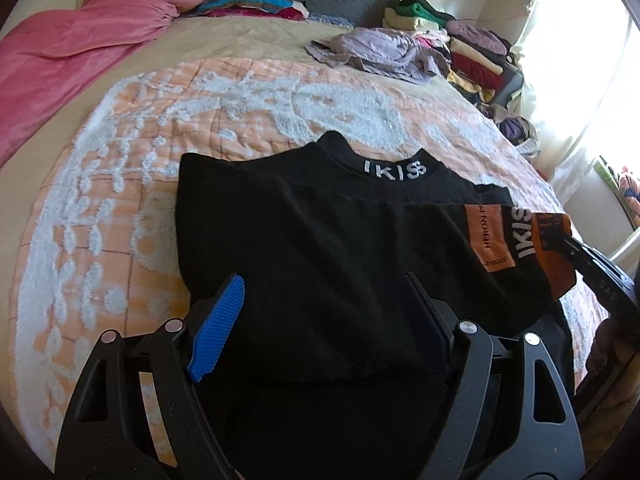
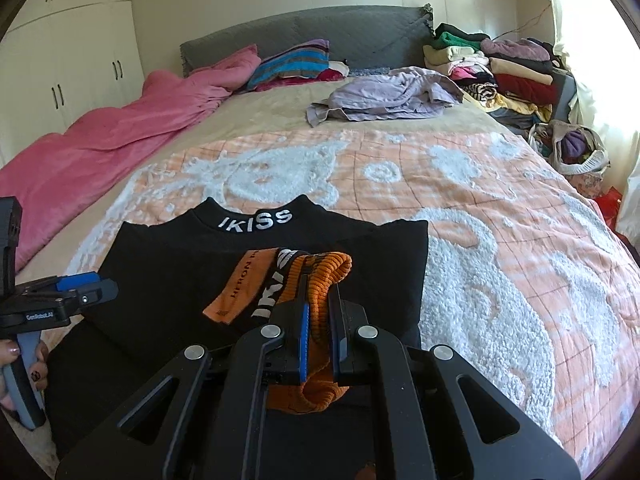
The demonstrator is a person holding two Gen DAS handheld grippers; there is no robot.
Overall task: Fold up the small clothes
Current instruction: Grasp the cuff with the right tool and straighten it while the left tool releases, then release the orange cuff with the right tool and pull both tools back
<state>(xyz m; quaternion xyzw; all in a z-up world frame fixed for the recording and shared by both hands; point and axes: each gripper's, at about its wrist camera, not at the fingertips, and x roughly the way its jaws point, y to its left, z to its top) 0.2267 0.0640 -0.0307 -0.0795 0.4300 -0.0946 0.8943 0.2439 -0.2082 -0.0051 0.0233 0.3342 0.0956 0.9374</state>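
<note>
A black top (image 1: 320,232) (image 2: 192,280) with a white "IKISS" collar lies flat on the orange-and-white bedspread (image 1: 120,208) (image 2: 500,240), collar away from me. Its sleeve, with an orange label and a ribbed orange cuff (image 2: 324,266) (image 1: 556,256), is drawn across the body. My right gripper (image 2: 320,284) (image 1: 592,268) is shut on that cuff, just above the top. My left gripper (image 1: 323,278) (image 2: 86,286) stands open over the top's lower left part, and its blue pads (image 1: 218,328) press on nothing. A hand (image 2: 24,360) holds its handle.
A pink blanket (image 2: 100,140) runs along the bed's left side. A crumpled lilac garment (image 2: 384,98) lies further up the bed. Stacks of folded clothes (image 2: 500,68) and a bag of clothes (image 2: 572,148) line the right side. Striped pillows (image 2: 292,62) rest against the grey headboard (image 2: 360,32).
</note>
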